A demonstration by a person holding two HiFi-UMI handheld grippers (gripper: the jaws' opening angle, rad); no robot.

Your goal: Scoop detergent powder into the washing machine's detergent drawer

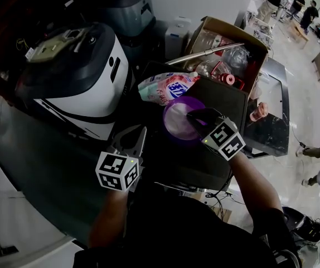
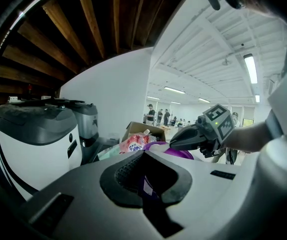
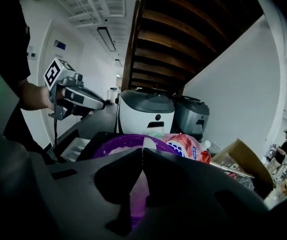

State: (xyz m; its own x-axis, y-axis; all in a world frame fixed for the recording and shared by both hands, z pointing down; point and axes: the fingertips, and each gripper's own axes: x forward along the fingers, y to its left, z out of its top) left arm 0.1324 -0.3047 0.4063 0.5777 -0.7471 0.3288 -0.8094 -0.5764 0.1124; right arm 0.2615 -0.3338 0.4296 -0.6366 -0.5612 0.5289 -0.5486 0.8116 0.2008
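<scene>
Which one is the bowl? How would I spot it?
Find the big white-and-grey machine at left. Right of it lies a pink-and-blue pouch, and the purple bowl sits just below that. It's the only round purple thing, the right gripper at its rim.

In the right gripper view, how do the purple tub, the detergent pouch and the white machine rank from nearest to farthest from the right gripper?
1. Purple tub: at the jaws, its rim between them.
2. Detergent pouch: just behind the tub, to the right.
3. White machine: farthest, behind both, near the centre.
</scene>
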